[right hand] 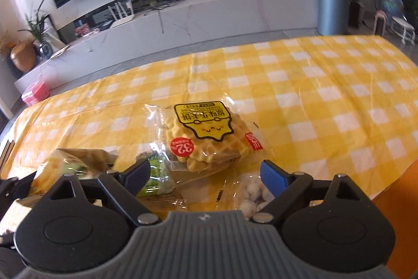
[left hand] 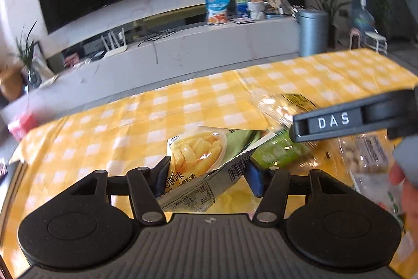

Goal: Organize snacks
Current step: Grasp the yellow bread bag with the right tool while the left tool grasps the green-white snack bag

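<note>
We see the left gripper (left hand: 207,174) with its jaws apart around the fries bag (left hand: 198,161), which lies on the yellow checked cloth (left hand: 130,109); the right gripper (right hand: 206,175) hangs spread above the waffle packet (right hand: 209,135). We judge both packs light, crinkly, slippery and crushable, best pinched by a sealed edge

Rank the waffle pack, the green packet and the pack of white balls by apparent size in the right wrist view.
1. waffle pack, clearly largest.
2 and 3. green packet and pack of white balls: unsure, since the right gripper partly hides both.
</note>
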### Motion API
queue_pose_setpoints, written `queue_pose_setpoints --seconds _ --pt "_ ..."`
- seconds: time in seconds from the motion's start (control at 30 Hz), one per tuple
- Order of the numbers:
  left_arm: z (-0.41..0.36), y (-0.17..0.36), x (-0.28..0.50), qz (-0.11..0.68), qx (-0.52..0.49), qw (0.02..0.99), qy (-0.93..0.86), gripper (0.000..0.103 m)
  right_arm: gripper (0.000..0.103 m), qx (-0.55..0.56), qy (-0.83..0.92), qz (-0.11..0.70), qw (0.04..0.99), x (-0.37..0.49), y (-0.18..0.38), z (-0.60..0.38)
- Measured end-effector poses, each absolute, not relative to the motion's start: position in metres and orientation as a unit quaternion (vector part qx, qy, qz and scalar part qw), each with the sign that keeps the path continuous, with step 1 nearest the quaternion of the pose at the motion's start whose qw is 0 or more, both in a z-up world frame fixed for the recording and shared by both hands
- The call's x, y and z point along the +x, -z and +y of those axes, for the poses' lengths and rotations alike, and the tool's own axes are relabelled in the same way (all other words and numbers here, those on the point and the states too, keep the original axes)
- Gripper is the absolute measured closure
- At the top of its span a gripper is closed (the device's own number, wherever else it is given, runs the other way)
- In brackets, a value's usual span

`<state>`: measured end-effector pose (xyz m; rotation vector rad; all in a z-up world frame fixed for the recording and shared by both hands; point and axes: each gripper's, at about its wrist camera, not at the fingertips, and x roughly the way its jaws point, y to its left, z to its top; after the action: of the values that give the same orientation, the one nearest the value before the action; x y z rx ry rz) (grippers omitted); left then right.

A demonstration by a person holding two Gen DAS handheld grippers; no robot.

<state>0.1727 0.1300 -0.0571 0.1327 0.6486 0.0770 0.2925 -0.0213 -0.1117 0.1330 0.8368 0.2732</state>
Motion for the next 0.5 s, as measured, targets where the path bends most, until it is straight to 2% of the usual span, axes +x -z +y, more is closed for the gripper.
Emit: queue_pose_setpoints --seconds 0.13,0.2,0.23,0.3,0.4,0.5 --pt "0.133 0.056 0.176 0.325 0.053 0.943 -0.039 0.036 0.023 0.096 -0.115 0.413 0.898 0.3 0.116 -0.022" --pt "0.13 0.058 0.177 0.329 0.054 0.942 -0.038 0.036 0.041 0.11 -0.116 0.418 0.894 0.3 0.117 -0.022" --pt "0.128 0.059 0.176 0.329 0.055 0.942 -0.037 0.036 0.046 0.112 -0.117 0.418 0.894 0.299 0.117 -0.022" --pt "0.126 0.059 0.176 0.33 0.056 0.942 -0.035 0.036 0.071 0.109 -0.12 0.413 0.896 0.295 0.116 -0.021" --pt "0.124 0.058 0.175 0.331 0.055 0.942 -0.032 0.036 0.089 0.104 -0.121 0.415 0.896 0.293 0.117 -0.021" --pt "0.122 0.056 0.173 0.329 0.057 0.942 -0.031 0.036 0.097 0.11 -0.119 0.416 0.895 0.293 0.119 -0.027"
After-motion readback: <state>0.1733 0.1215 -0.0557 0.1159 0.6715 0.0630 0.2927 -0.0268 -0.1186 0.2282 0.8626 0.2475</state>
